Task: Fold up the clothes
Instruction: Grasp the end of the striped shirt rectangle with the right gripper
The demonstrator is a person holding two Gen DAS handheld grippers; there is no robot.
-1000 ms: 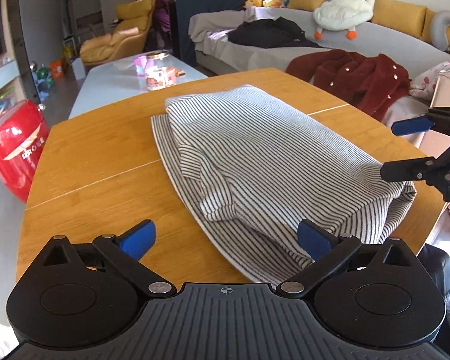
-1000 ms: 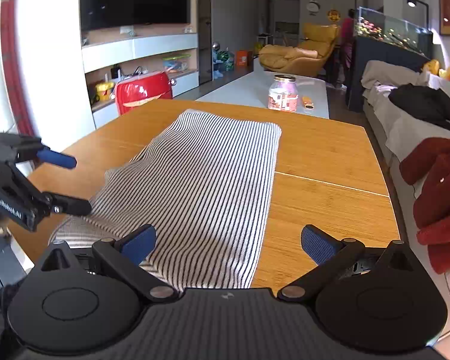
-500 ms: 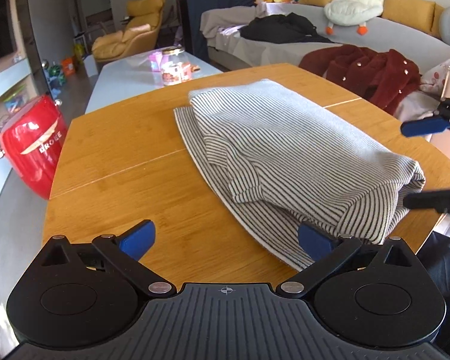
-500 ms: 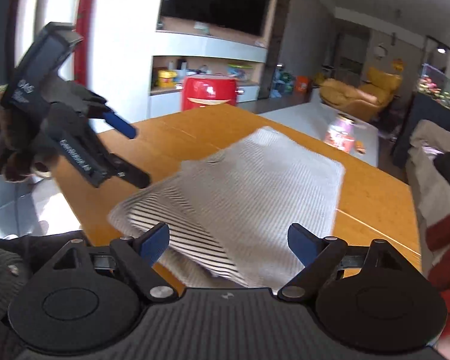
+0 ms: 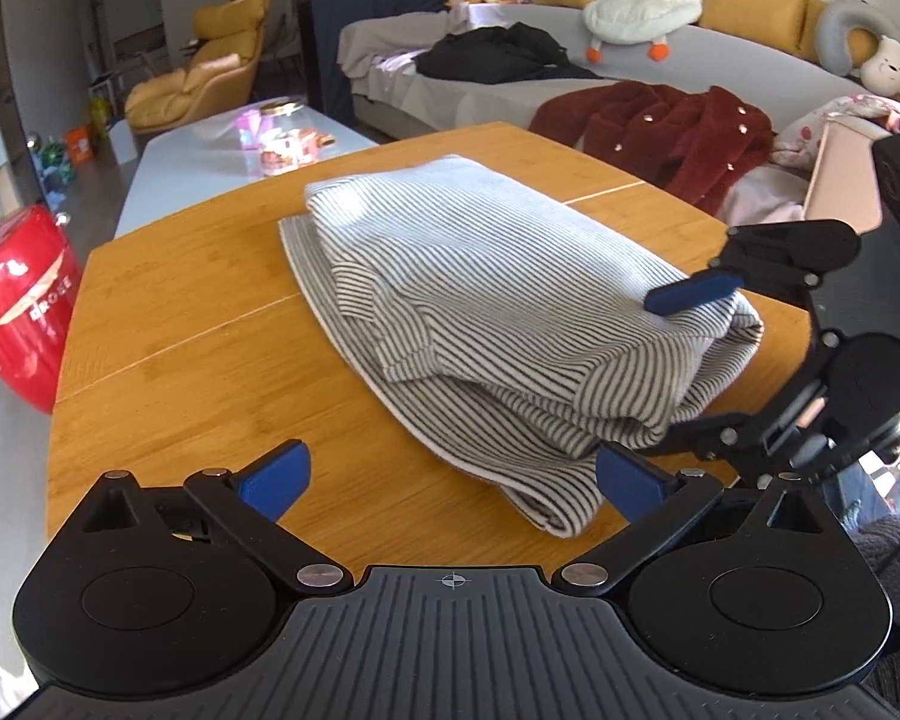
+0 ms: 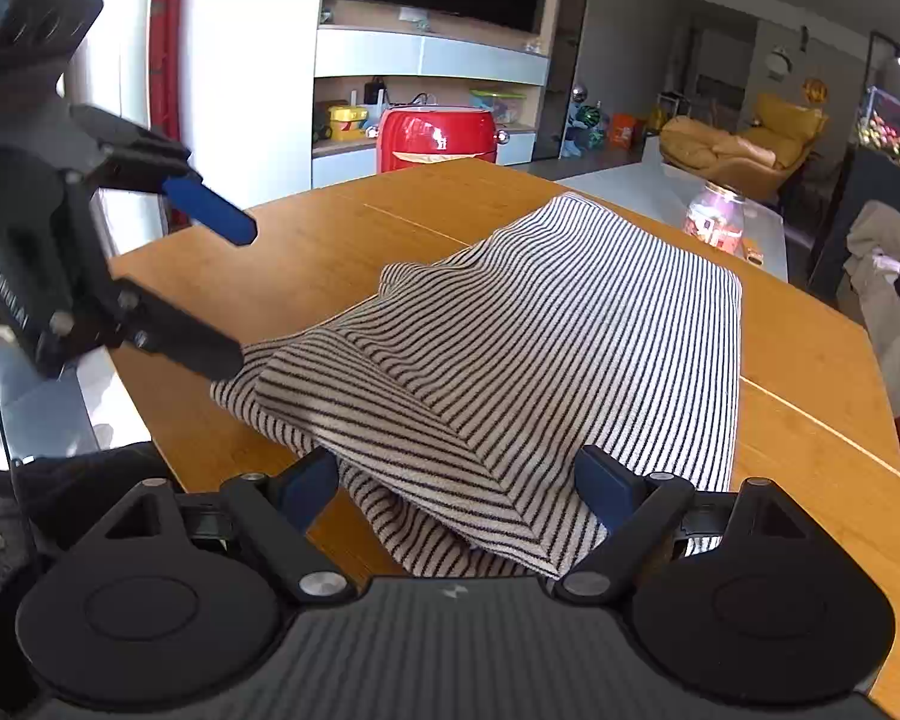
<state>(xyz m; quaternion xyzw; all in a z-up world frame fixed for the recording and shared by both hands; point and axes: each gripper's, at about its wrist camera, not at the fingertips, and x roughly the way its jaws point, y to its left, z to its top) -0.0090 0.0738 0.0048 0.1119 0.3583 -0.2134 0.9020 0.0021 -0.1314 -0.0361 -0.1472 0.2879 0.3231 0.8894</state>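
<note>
A folded black-and-white striped garment (image 5: 486, 300) lies on the wooden table (image 5: 168, 324); it also shows in the right wrist view (image 6: 558, 348). My left gripper (image 5: 450, 474) is open, its fingers either side of the garment's near corner; it also shows at the left of the right wrist view (image 6: 231, 294). My right gripper (image 6: 456, 486) is open around the garment's near folded end. In the left wrist view the right gripper (image 5: 672, 366) straddles that end, one blue finger above, one below.
A red appliance (image 5: 18, 312) stands left of the table. A jar (image 6: 714, 219) sits on a grey coffee table beyond. A sofa with a dark red coat (image 5: 660, 132), black clothes and a plush duck lies behind. The table's edge is close to both grippers.
Both grippers have closed in on the garment's near end. The right gripper swung round and now straddles the folded edge; the left moved towards the garment's corner. Both stayed open.
</note>
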